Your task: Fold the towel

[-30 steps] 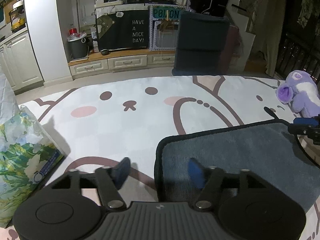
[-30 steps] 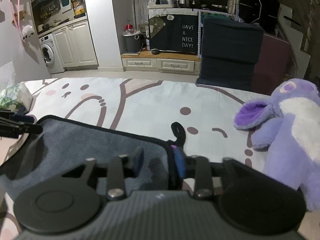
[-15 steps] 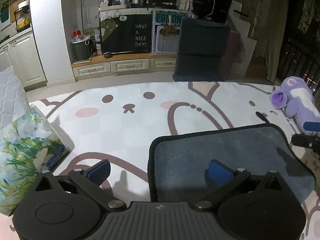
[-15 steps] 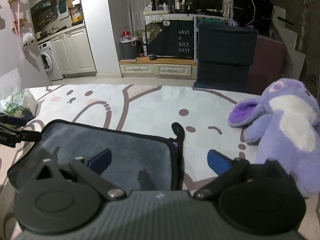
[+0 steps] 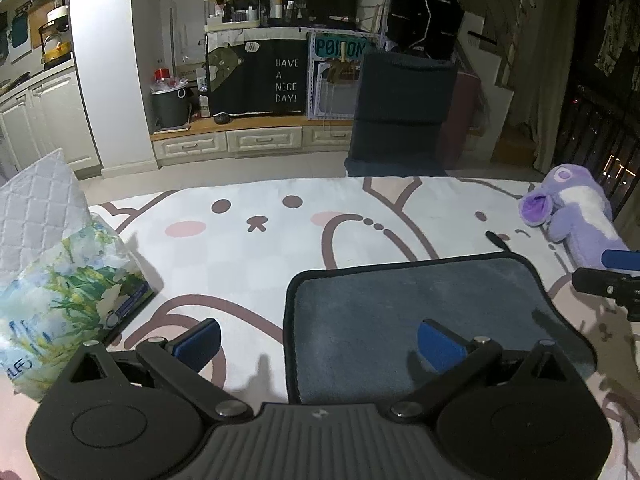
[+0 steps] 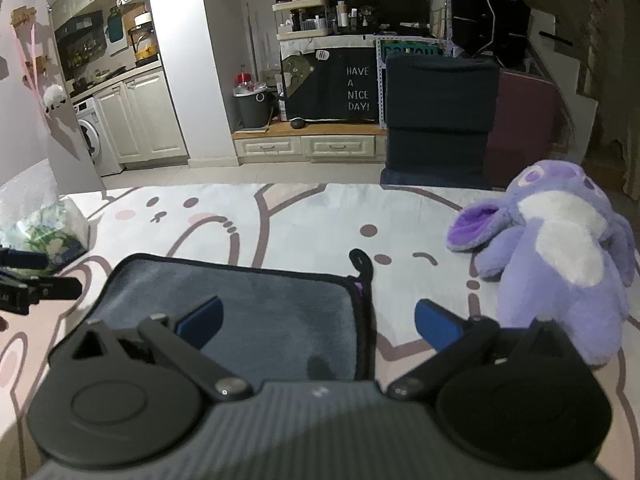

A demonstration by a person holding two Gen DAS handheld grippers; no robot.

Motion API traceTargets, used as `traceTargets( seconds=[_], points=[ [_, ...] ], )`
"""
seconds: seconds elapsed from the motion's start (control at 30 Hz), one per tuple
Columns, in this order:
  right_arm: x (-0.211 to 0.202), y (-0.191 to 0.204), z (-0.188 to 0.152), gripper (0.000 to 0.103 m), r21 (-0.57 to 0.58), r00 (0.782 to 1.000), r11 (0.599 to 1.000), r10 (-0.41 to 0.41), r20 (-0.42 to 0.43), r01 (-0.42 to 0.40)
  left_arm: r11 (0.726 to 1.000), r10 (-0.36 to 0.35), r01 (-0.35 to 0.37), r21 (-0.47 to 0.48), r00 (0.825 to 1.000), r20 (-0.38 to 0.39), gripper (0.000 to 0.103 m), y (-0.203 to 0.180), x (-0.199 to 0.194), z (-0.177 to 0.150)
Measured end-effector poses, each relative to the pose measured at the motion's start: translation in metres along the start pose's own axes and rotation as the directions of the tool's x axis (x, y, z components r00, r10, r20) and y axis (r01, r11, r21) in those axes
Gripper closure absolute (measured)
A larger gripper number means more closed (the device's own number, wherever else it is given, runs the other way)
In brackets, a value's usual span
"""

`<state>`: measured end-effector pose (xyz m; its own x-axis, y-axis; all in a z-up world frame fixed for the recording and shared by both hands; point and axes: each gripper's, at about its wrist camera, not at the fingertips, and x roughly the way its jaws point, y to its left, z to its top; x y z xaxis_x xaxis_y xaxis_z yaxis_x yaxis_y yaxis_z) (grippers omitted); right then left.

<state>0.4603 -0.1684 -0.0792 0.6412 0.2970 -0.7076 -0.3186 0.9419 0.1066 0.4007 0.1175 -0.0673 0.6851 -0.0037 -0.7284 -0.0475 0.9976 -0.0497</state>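
Observation:
A dark grey towel [image 5: 400, 312] with black trim lies folded flat on the cartoon-print blanket; it also shows in the right wrist view [image 6: 256, 312]. My left gripper [image 5: 318, 344] is open and empty, raised over the towel's left edge. My right gripper [image 6: 318, 322] is open and empty, raised over the towel's right edge, where a black hanging loop [image 6: 362, 260] sticks out. The right gripper shows at the right edge of the left wrist view [image 5: 612, 276], and the left gripper at the left edge of the right wrist view [image 6: 28, 280].
A purple plush toy [image 6: 560, 248] lies right of the towel, also in the left wrist view [image 5: 576, 208]. A floral tissue pack [image 5: 60, 304] and a quilted white pillow [image 5: 36, 204] sit at the left. Cabinets and a dark chair [image 5: 400, 112] stand beyond the blanket [image 5: 280, 248].
Both grippers have opened wide, let go of the towel's edges and lifted back. The towel stays flat on the blanket.

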Motion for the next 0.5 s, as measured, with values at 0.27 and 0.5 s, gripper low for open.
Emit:
traceTargets(
  seconds=[0.27,0.5],
  points=[
    [-0.028,0.007,-0.002,0.000,0.005,1.000,1.000,-0.005,0.010,0.005,1.000,0.012,-0.011,-0.021,1.000,0.015,0.000,-0.010,-0.030,-0.007],
    [-0.054,0.015,-0.008,0.000,0.003,1.000,1.000,-0.016,0.023,0.016,0.999,0.031,-0.030,-0.031,0.999,0.033,0.000,-0.018,-0.060,-0.018]
  ],
)
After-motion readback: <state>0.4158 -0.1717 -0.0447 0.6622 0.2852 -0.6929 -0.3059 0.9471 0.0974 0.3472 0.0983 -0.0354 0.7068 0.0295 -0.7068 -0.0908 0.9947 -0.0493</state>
